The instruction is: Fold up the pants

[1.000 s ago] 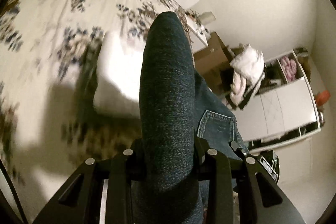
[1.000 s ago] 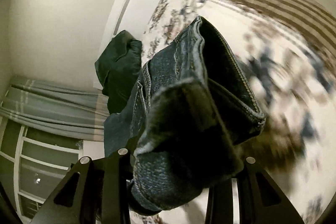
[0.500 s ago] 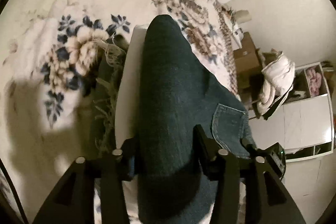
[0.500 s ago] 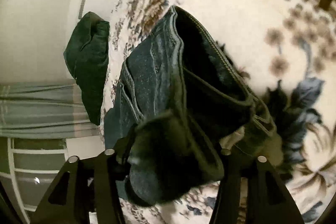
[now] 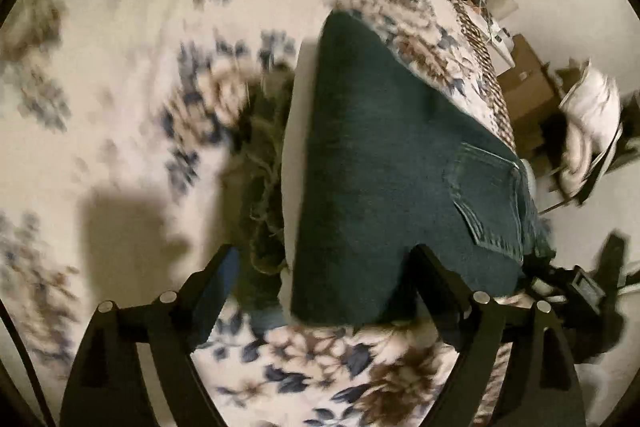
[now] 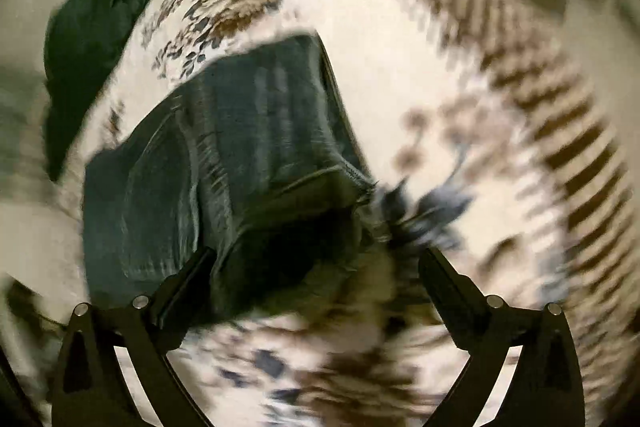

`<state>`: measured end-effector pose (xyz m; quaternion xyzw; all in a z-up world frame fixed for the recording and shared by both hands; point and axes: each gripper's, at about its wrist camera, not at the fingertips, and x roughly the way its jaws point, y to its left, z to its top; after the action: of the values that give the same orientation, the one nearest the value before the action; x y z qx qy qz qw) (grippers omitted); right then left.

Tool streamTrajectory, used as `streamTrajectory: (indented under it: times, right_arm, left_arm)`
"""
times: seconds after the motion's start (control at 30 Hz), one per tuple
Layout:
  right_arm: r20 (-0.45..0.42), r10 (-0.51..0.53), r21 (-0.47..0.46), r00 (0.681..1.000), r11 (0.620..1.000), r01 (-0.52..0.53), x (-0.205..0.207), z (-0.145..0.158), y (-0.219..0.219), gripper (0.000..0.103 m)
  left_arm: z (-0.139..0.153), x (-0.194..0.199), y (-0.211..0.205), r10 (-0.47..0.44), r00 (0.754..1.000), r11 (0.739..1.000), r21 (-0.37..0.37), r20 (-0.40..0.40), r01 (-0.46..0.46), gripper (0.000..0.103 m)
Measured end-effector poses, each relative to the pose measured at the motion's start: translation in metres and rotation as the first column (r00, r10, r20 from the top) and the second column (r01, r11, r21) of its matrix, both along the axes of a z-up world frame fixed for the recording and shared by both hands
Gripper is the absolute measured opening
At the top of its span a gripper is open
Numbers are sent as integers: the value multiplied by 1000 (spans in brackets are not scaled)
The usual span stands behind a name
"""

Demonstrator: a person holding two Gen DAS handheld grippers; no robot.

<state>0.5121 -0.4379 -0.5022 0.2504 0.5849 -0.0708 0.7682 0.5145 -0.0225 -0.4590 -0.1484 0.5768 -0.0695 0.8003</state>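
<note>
Denim pants [image 5: 380,167] lie folded on floral bedspread [image 5: 120,67]; left gripper [image 5: 324,267] and right gripper [image 6: 316,263] jaws opening wide, pads off the cloth.

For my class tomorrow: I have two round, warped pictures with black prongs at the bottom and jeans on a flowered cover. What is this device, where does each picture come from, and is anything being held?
There is no robot here. A person carries a two-fingered claw in each hand, and a wide-angle camera on each claw looks forward along its fingers; that is why the pictures bulge.

One picture comes from the left claw, the other from the right claw. The black prongs are their fingers.

Both look down at a bed with a flowered bedspread. On it lie dark blue jeans, folded over, with a back pocket showing. A dark green cushion lies further off.

Nothing is gripped now. Both claws' jaws are opening: the jeans reach in between the fingers, but the pads do not press on them. The right view is badly blurred.
</note>
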Motion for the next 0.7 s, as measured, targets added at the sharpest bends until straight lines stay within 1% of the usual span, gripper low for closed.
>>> streamTrajectory:
  times: [0.03,0.1,0.13,0.17,0.2,0.23,0.3,0.43,0.47,0.53,0.6,0.7]
  right_arm:
    - [1,41,-100,999,994,-40,-3,18,11,103]
    - [6,86,-221,996,972,-83,-15,44,25,103]
    - [15,102,-259,995,961,-94,-21,57,33,103]
    - [22,118,-298,993,949,-106,-29,73,44,103]
    - [25,122,-315,992,943,-108,-35,82,49,103]
    - [34,123,-327,992,939,-105,-45,97,55,103]
    - [57,122,-321,991,942,-98,-61,127,64,103]
    - [113,98,-331,989,942,-55,-100,186,78,103]
    - [131,95,-340,987,939,-45,-113,206,84,103]
    - [157,102,-352,982,935,-41,-134,234,91,103]
    - [188,123,-385,974,922,-42,-161,271,101,103]
    - [226,138,-398,964,916,-38,-196,317,113,103]
  left_arm:
    - [12,-5,-5,-10,1000,999,51,16,9,87]
    - [35,-14,-15,-30,999,988,150,32,24,90]
    - [44,-19,-17,-43,998,983,182,35,36,92]
    - [59,-26,-21,-58,997,975,218,44,47,94]
    - [66,-31,-21,-64,997,970,237,50,50,94]
    - [80,-40,-21,-73,995,964,259,62,55,94]
    - [100,-51,-22,-85,993,957,283,83,58,94]
    - [150,-80,-19,-100,988,954,293,121,60,94]
    - [166,-93,-18,-101,985,951,304,136,55,94]
    - [193,-112,-17,-109,981,950,306,159,57,94]
    - [216,-131,-17,-115,977,948,313,177,55,94]
    - [251,-163,-17,-133,970,947,313,205,64,94]
